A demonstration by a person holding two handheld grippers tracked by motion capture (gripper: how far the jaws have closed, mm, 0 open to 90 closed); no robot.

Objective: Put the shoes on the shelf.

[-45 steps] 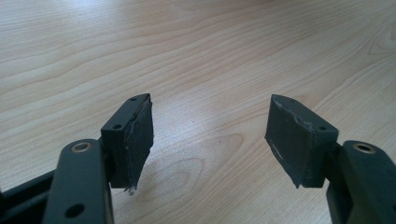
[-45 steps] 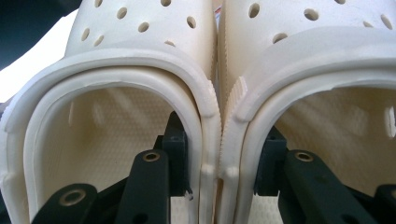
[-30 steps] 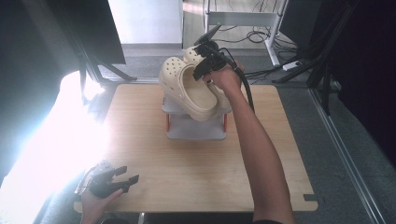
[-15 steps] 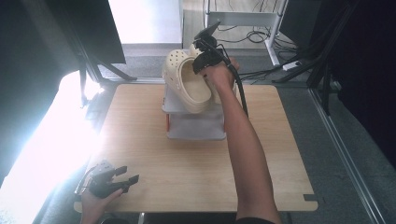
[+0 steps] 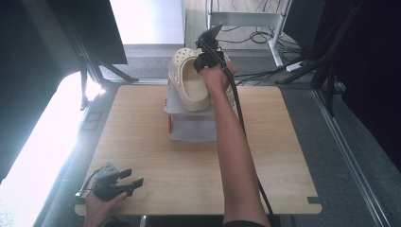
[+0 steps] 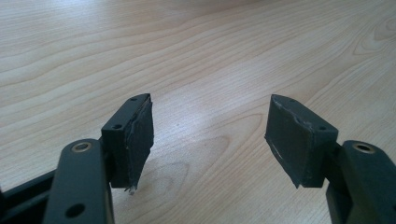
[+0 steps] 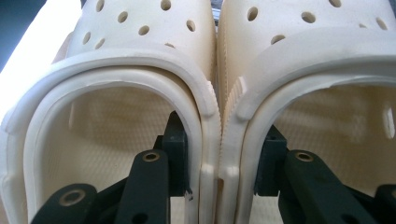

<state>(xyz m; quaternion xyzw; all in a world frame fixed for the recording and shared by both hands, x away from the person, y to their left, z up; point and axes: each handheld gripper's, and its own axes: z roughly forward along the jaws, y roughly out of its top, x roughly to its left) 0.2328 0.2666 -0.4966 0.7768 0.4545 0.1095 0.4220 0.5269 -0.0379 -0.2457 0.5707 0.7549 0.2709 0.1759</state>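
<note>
A pair of cream perforated clogs lies side by side over the top of a grey two-level rack at the table's far middle. My right gripper reaches in from the heel side. One jaw sits inside the left clog and one inside the right clog. My right gripper is shut on the two adjoining side walls, pinching them together. Whether the soles touch the rack I cannot tell. My left gripper rests at the front left corner, and my left gripper is open over bare wood.
The wooden table stretches between the rack and the front edge. The right forearm crosses it from the front. A bright window glare lies to the left, and desk legs with cables stand beyond the far edge.
The right hand has carried the clogs a little farther back and lower over the rack, and they now lie straighter. The left gripper has stayed put.
</note>
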